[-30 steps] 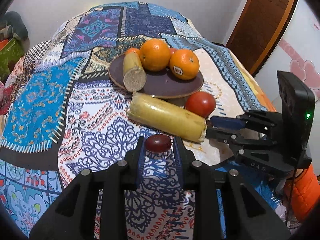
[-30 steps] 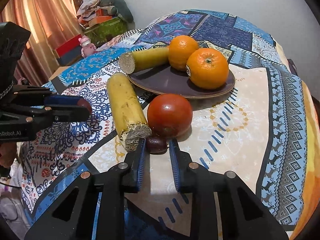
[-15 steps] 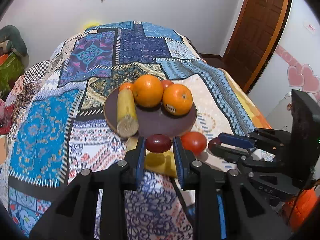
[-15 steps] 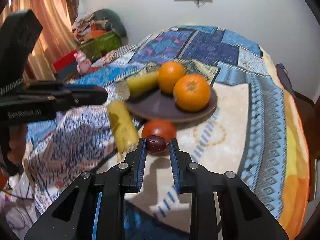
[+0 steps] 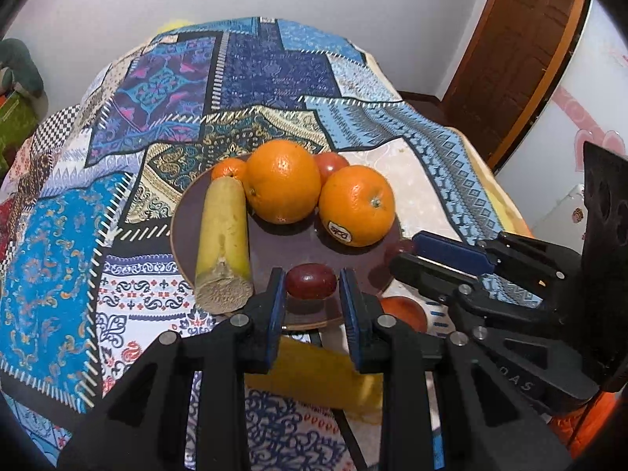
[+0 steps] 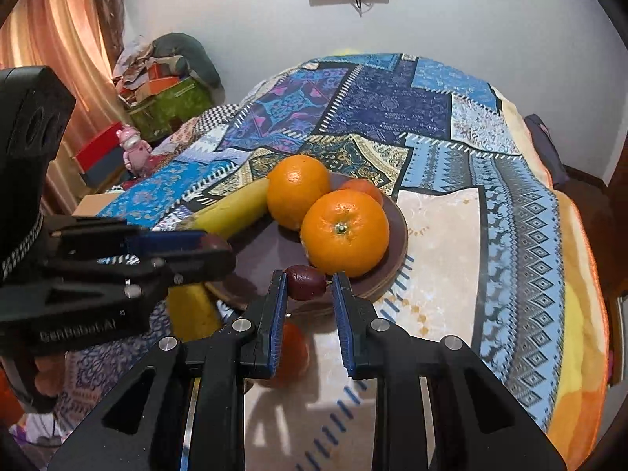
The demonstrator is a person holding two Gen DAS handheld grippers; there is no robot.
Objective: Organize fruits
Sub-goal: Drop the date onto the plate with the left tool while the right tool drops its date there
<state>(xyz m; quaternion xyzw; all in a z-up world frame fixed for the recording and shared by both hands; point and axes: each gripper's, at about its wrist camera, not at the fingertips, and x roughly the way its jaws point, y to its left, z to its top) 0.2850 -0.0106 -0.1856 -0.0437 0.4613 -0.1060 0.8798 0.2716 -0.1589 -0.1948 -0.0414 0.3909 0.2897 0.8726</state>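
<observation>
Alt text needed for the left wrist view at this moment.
The left gripper holds a small dark red fruit above the near rim of a brown plate bearing two oranges, a banana piece and smaller fruit. The right gripper reaches in from the right.

At the bottom centre of the frame, the left gripper has its blue-padded jaws pressed against a small dark-red oval fruit, held over the near edge of a round dark-brown plate. On the plate lie a cut yellow banana piece, two large oranges and, behind them, a small tangerine and a red tomato. The right gripper reaches in from the right. A patchwork blue cloth covers the surface.
</observation>
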